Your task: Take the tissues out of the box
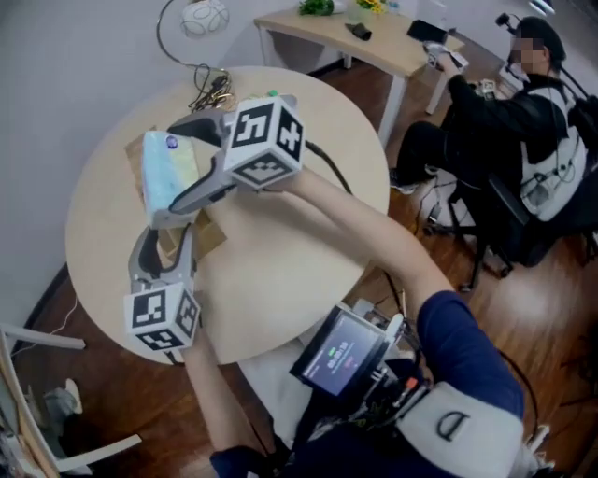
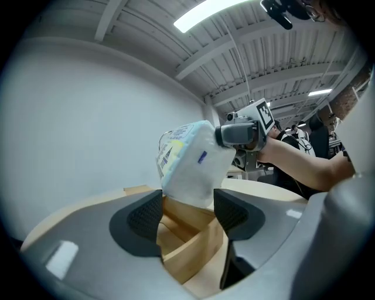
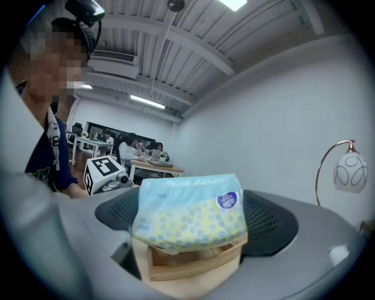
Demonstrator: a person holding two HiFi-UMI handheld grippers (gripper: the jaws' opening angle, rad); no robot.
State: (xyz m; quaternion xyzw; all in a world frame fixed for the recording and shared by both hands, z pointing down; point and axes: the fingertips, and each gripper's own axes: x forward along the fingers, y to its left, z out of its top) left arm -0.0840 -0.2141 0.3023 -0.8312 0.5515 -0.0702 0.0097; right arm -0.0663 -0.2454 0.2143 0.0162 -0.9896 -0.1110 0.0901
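Note:
A pale blue and yellow tissue pack (image 1: 173, 163) hangs tilted over the open cardboard box (image 1: 211, 233) at the left of the round table (image 1: 308, 261). My right gripper (image 1: 166, 184) is shut on the pack. In the right gripper view the pack (image 3: 190, 214) fills the gap between the pads, just above the box (image 3: 193, 265). My left gripper (image 1: 163, 247) is low at the box's near side. In its own view its jaws stand open (image 2: 187, 214) astride a box wall (image 2: 190, 240), pads not pressing, with the pack (image 2: 190, 161) lifted behind.
A globe lamp (image 1: 201, 19) and a bunch of cables (image 1: 210, 89) sit at the table's far edge. A seated person (image 1: 505, 121) and a desk (image 1: 374, 42) are at the back right. A small screen (image 1: 341, 355) hangs at my waist.

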